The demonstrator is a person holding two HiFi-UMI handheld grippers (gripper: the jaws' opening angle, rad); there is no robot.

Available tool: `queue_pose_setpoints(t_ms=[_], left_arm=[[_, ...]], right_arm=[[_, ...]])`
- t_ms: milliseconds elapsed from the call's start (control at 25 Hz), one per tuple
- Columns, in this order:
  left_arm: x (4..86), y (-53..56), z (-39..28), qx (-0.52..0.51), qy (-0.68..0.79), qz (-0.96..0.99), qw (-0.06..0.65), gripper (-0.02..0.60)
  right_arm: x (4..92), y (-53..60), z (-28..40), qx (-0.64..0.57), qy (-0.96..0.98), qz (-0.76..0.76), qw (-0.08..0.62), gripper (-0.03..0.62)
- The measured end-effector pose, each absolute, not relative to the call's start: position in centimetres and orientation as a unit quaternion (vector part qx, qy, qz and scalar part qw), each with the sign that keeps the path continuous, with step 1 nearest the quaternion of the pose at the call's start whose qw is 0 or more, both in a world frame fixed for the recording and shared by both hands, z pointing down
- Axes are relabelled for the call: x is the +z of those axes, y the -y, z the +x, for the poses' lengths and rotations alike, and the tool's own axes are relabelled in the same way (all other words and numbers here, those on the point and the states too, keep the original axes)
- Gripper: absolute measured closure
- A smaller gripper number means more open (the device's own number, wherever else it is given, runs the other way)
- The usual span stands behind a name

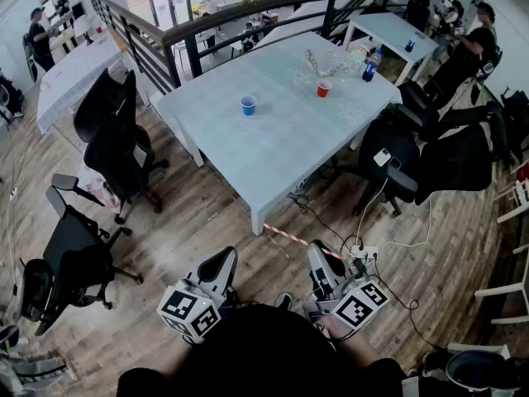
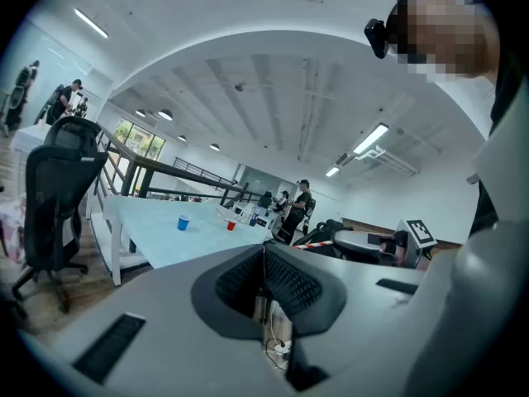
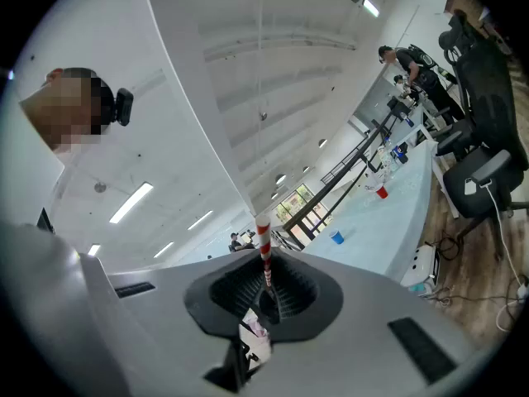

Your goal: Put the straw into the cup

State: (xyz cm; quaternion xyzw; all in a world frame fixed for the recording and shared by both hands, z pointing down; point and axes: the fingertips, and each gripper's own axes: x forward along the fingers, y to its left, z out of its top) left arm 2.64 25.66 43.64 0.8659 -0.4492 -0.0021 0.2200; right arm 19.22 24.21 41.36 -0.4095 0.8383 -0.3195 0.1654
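A blue cup [image 1: 249,104] and a red cup [image 1: 324,88] stand on the pale table [image 1: 273,151] well ahead of me. Both grippers are held low over the wooden floor, short of the table. My right gripper [image 1: 319,260] is shut on a red-and-white striped straw [image 1: 285,236], which sticks out from its jaws toward the left. In the right gripper view the straw [image 3: 264,240] rises from the closed pads of the right gripper [image 3: 266,284], with the blue cup [image 3: 336,236] and the red cup [image 3: 381,192] far off. My left gripper [image 1: 223,263] [image 2: 264,259] is shut with nothing in it.
Black office chairs [image 1: 116,139] [image 1: 74,255] stand left of the table, more chairs [image 1: 413,160] on its right. A power strip [image 1: 364,252] with cables lies on the floor ahead. A bottle [image 1: 371,64] and clutter sit at the table's far end. A railing [image 1: 248,15] runs behind.
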Motion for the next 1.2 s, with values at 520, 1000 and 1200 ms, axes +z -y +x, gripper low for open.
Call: queue_pose_setpoints(t_ms=[520,1000,1200], left_arm=[[43.7,-25.0,1.0,-0.005,0.446,0.868,0.221,0.563],[43.8,-23.4,-3.5,-0.008,0.438,0.870,0.224,0.563],[43.8,-22.7,-6.9,-0.010,0.437,0.871,0.225,0.563]], right_arm=[[41.2,-23.6,17.2,-0.310,-0.842,-0.410,0.162,0.544],[40.8,-22.0,13.0,-0.297,-0.841,-0.425,0.155,0.545],[40.9,-21.1,9.7,-0.293,-0.839,-0.435,0.147,0.543]])
